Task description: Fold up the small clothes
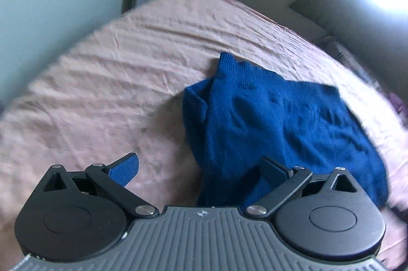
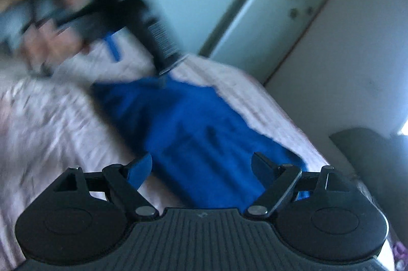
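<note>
The blue knit garment [image 1: 275, 123] lies on the pink bedsheet [image 1: 107, 82], partly doubled over, with one flap tucked along its left side and a ribbed edge pointing toward the far end of the bed. It looks loosely bunched rather than flat, so I judge the fold to be at an early or middle stage, between grasps. The left gripper [image 1: 201, 169] hovers over the garment's near edge with its jaws spread wide and nothing between them; the sheet and cloth show in the gap. The right gripper [image 2: 201, 166] sits above the cloth's other side, jaws likewise spread and empty. The right view is motion-blurred. The next move probably calls for each gripper to descend and pinch a corner or edge, then carry it across to meet the opposite side
</note>
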A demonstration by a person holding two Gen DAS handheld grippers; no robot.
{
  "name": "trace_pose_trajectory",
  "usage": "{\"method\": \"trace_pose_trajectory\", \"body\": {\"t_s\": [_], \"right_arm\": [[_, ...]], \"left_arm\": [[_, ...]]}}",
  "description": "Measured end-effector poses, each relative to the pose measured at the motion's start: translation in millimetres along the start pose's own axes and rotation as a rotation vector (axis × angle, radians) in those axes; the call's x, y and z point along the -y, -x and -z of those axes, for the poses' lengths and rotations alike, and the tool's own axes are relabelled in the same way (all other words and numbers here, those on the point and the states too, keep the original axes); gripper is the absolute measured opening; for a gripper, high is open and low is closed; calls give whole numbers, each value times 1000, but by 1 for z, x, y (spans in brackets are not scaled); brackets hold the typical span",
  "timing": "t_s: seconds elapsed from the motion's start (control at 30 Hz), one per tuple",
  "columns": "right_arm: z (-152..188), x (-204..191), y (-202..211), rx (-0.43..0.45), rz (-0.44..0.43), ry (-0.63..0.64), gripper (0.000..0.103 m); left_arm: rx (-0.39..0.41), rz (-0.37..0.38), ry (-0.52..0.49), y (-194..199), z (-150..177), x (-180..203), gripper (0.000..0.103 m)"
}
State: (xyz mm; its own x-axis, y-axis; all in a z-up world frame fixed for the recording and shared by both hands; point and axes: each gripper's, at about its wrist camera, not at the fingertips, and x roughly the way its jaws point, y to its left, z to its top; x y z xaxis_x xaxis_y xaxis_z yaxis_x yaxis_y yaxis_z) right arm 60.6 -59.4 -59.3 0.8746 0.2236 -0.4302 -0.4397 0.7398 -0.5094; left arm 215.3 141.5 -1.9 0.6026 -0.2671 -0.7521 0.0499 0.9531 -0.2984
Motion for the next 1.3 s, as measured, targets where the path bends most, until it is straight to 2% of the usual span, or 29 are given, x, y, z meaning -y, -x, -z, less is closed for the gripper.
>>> {"method": "trace_pose_trajectory", "body": {"t_s": [0.13,0.3,0.47,0.53,0.67,0.77,0.83,0.87,0.9,0.93,1.0,1.03,1.07,1.3], "right_arm": [[5,-32,-13,-32,35,152,86],[-2,-52,-23,16,113,228,86],[-17,-67,-48,98,198,291,86],[-24,-70,-58,113,224,301,85],[-37,-65,-80,111,217,249,84],[-42,-67,-88,106,198,234,71],[-43,-72,-91,102,182,237,49],[-43,-73,-92,100,171,239,45],[-43,-76,-92,99,160,245,37],[-43,-77,-91,103,154,250,30],[-41,-77,-89,110,136,246,23],[-41,-76,-87,112,124,235,21],[-42,-74,-86,115,113,222,20],[-40,-38,-72,138,-1,40,16]], "left_arm": [[-39,104,83,-20,-15,-17,101],[-59,208,126,-39,-30,-24,102],[-114,369,179,-60,-47,-26,102],[-137,423,177,-70,-54,-22,102],[-170,488,178,-90,-66,-16,100],[-179,523,190,-102,-74,-15,98],[-175,526,220,-109,-80,-16,89],[-177,520,235,-112,-82,-17,77],[-181,509,244,-115,-83,-17,60],[-190,491,249,-118,-83,-17,51],[-198,467,243,-121,-82,-17,29],[-197,448,237,-121,-81,-16,25],[-193,432,228,-121,-80,-14,15],[-127,336,113,-102,-77,15,10]]}}
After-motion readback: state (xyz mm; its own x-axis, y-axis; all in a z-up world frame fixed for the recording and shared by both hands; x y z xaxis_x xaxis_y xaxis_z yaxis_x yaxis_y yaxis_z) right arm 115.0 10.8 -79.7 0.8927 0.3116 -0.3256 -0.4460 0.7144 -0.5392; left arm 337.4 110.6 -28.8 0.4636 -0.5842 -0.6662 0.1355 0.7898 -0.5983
